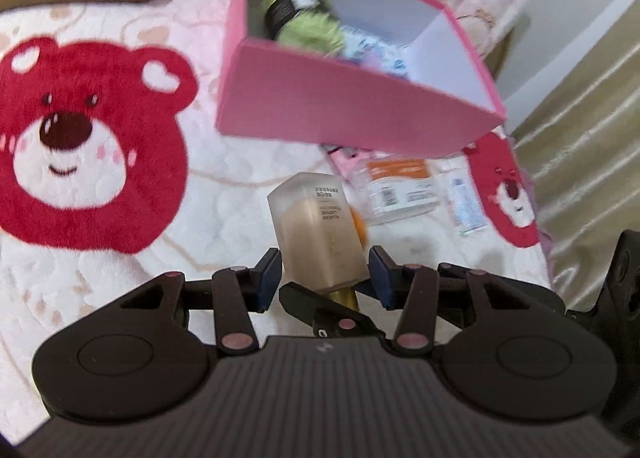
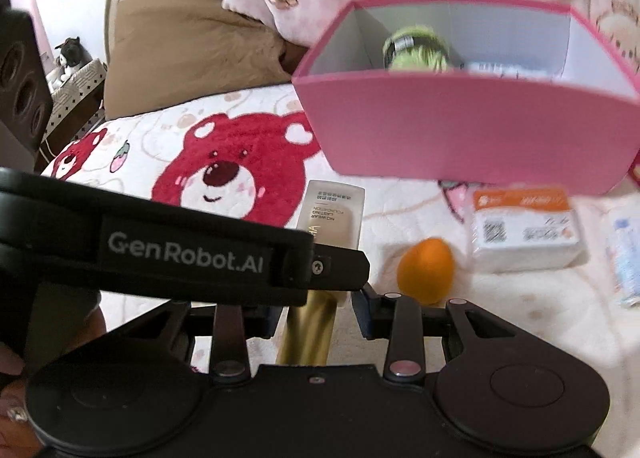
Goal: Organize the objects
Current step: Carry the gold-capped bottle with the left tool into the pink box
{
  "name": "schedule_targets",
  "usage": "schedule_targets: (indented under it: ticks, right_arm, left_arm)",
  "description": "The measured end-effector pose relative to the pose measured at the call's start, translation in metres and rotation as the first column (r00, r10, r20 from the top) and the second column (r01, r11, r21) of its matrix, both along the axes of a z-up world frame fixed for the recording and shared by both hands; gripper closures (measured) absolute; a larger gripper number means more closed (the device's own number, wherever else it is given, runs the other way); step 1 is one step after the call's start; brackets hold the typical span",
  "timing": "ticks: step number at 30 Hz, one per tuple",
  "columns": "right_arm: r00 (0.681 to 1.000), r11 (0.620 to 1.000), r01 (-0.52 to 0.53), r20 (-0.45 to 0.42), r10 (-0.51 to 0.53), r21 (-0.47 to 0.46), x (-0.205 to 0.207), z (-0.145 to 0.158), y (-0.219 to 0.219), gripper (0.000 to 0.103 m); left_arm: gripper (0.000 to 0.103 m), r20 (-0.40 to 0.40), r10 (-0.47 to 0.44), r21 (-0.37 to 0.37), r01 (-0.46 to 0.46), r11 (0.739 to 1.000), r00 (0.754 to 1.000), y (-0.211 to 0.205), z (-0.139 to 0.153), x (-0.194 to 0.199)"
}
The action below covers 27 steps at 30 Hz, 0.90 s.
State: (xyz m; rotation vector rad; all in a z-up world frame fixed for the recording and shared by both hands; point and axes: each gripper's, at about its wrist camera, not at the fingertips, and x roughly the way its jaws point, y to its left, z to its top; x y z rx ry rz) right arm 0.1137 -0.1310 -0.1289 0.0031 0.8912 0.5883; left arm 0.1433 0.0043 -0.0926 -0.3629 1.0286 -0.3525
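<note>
**Foundation bottle between both tongs**

A foundation bottle with a gold cap sits between the spread left tongs, untouched. The right tongs flank its cap; whether they grip is unclear. Ahead stands a pink box on the bed.

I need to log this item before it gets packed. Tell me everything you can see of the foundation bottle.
The foundation bottle is a squarish frosted body holding beige liquid, with a gold cap at the near end and printed text on one face. It lies on the white plush blanket, between the open fingers of both grippers, beside an orange sponge.
</note>
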Motion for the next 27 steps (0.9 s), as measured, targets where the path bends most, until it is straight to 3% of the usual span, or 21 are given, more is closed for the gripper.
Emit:
schedule_targets:
  ticks: [7,16,21,27]
  right_arm:
    - [0.994,1.0,0.004,0.111,-0.003,-0.011,0.008,0.064,-0.015,0.062]
    - [0.983,0.999,0.038,0.179,-0.044,0.034,0.055,0.137,-0.038,0.062]
    - [0.976,0.996,0.068,0.203,-0.078,0.056,0.089,0.157,-0.053,0.062]
    - [0.974,0.993,0.099,0.197,-0.11,0.067,0.136,0.145,-0.062,0.062]
  left_arm:
    - [0.057,0.055,-0.022,-0.033,0.024,0.999,0.998,-0.014,0.069,0.015]
    - [0.057,0.124,-0.055,0.019,0.053,0.998,0.991,-0.046,0.146,0.063]
    - [0.057,0.153,-0.06,0.033,0.056,0.998,0.986,-0.062,0.162,0.102]
    - [0.057,0.156,-0.04,0.015,0.039,0.999,0.987,-0.073,0.144,0.15]
